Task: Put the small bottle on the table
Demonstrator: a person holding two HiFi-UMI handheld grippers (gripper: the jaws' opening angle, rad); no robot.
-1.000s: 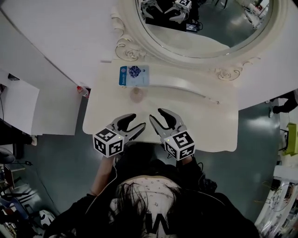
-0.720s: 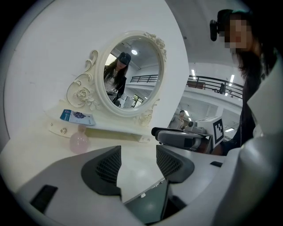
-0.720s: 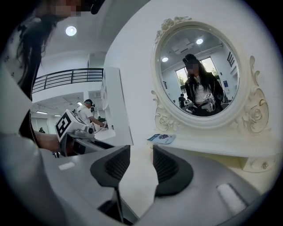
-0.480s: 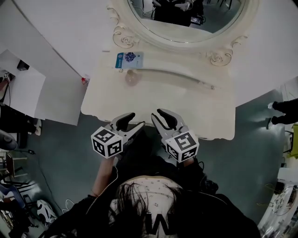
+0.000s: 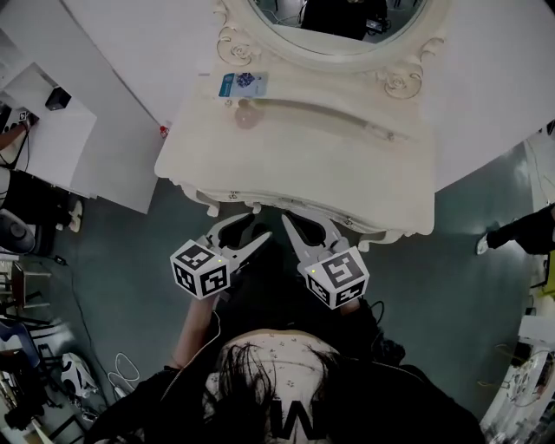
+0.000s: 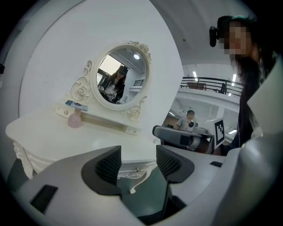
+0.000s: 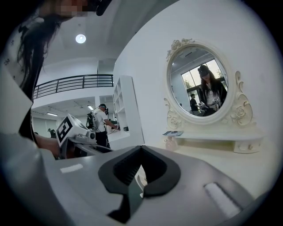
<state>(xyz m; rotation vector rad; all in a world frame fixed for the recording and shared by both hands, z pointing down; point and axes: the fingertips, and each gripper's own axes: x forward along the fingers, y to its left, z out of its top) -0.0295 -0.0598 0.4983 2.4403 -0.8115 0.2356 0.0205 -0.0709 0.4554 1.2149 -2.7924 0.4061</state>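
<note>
The small bottle (image 5: pixel 247 115), pale pink and round-bodied, stands upright on the table (image 5: pixel 329 173), at its back left, just in front of the low raised shelf (image 5: pixel 347 121) under the mirror (image 5: pixel 338 17). Neither gripper touches it; both are well away, out past the table's front edge. No label can be made out on it in any view

On the shelf just behind the bottle lies a blue card (image 5: pixel 243 84) with a white edge. It carries print and a dark picture, but the print is too small to read

The table is cream with a scalloped edge and carved legs. The mirror is oval in a cream frame with rose carvings, and it reflects the person holding the grippers

The left gripper (image 5: pixel 247 232) hovers over the grey-green floor (image 5: pixel 468 260) with its jaws apart and nothing between them. The right gripper (image 5: pixel 308 230), beside it, has its jaws closed tip to tip, with nothing caught in them. Each carries a cube with black-and-white square markers, not letters

In the right gripper view another person (image 7: pixel 101 123) stands far off by a white shelf unit (image 7: pixel 126 110)
</note>
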